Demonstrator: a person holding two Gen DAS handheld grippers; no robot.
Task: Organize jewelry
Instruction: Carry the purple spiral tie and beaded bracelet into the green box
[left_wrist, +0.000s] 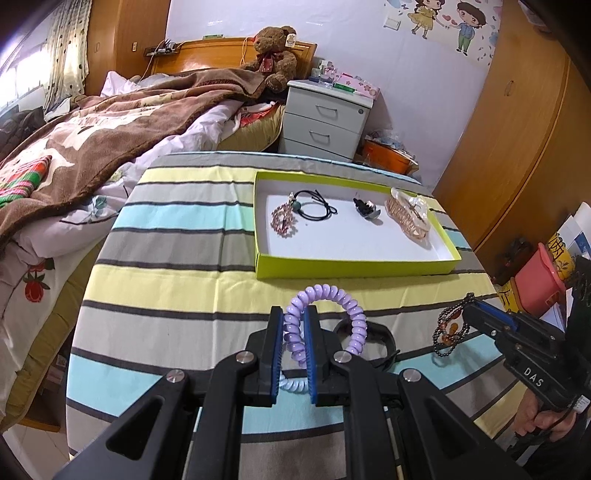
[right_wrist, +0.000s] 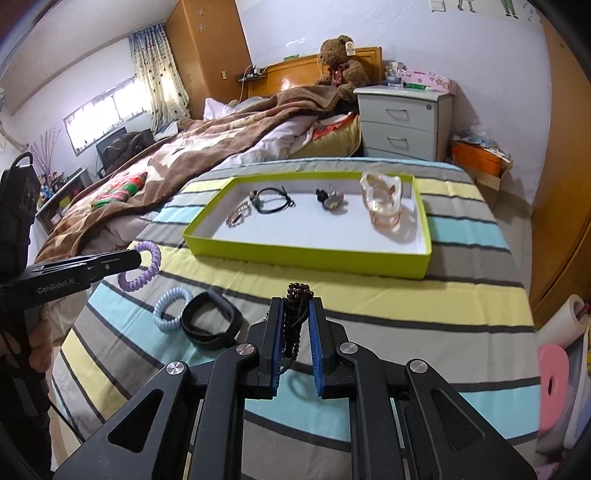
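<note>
My left gripper (left_wrist: 293, 314) is shut on a purple spiral hair tie (left_wrist: 343, 299) and holds it above the striped table; it also shows in the right wrist view (right_wrist: 142, 264). My right gripper (right_wrist: 295, 304) is shut on a dark beaded bracelet (right_wrist: 297, 317), seen in the left wrist view (left_wrist: 450, 328) hanging from the fingers. A green tray (left_wrist: 351, 267) beyond holds a pink bead bracelet (left_wrist: 284, 219), a black cord (left_wrist: 314, 206), a dark clip (left_wrist: 364, 208) and a pink claw clip (left_wrist: 408, 216).
A light blue spiral hair tie (right_wrist: 170, 308) and a black band (right_wrist: 212, 325) lie on the striped cloth (right_wrist: 406, 306) near the front. A bed (left_wrist: 92, 147) stands at the left, a grey nightstand (left_wrist: 327, 120) behind, wooden wardrobes at the right.
</note>
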